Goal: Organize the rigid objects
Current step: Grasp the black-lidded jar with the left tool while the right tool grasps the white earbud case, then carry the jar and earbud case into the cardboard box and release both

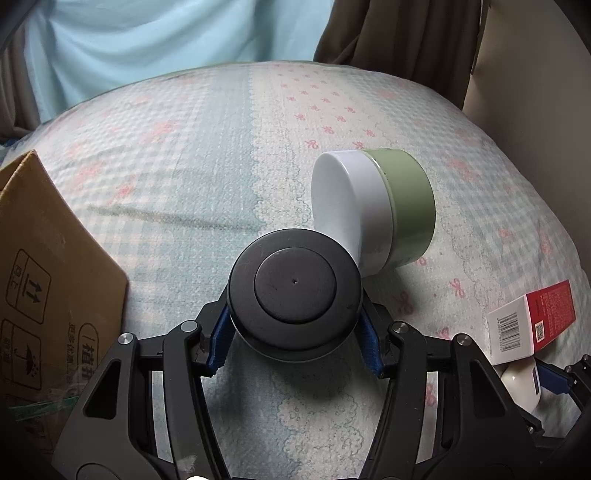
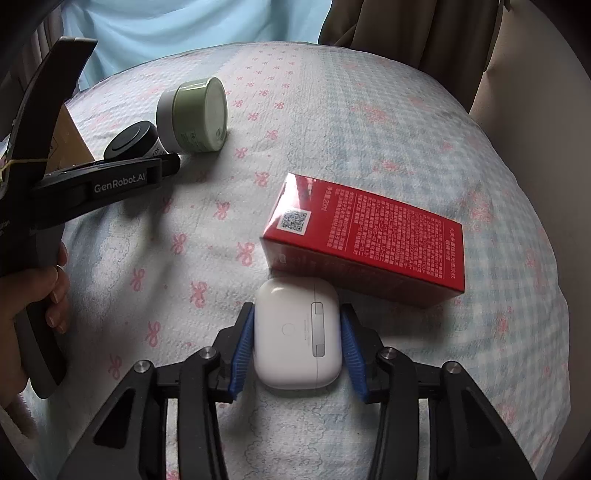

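Left tongs [image 1: 294, 325]: blue pads pressed against both sides of the black-lidded jar [image 1: 294, 293], closed on it, lid facing the camera.
Right tongs [image 2: 297, 341]: blue pads sat at either side of the white earbud case [image 2: 296, 334]; the left pad looked to touch it, at the right pad I could not tell, so a firm grip was not certain.
Landmark: the red box [image 2: 369, 240], lying flat on the bedspread [image 2: 332, 129].
White earbud case: just in front of the red box, touching or nearly touching its near edge, hinge side up.
Green-and-white jar [image 2: 192, 116]: well to the left of the red box and farther back, tipped on its side.
Black-lidded jar: left of the red box, right against the near side of the green-and-white jar; in the left wrist view its lid overlapped that jar's white end.
Cardboard box [image 1: 48, 295]: farthest left from the red box, past both jars, its flap standing up with printed handling marks.
In the way: the red box sat directly ahead of the right tongs, and the green-and-white jar directly ahead of the left tongs.
Hand [image 2: 40, 295]: gripped the left tool's handle, at the far left from the red box.
Backdrop: pale blue cloth [image 2: 184, 26] and brown curtain [image 2: 406, 33] behind the red box, beyond the bed's edge.
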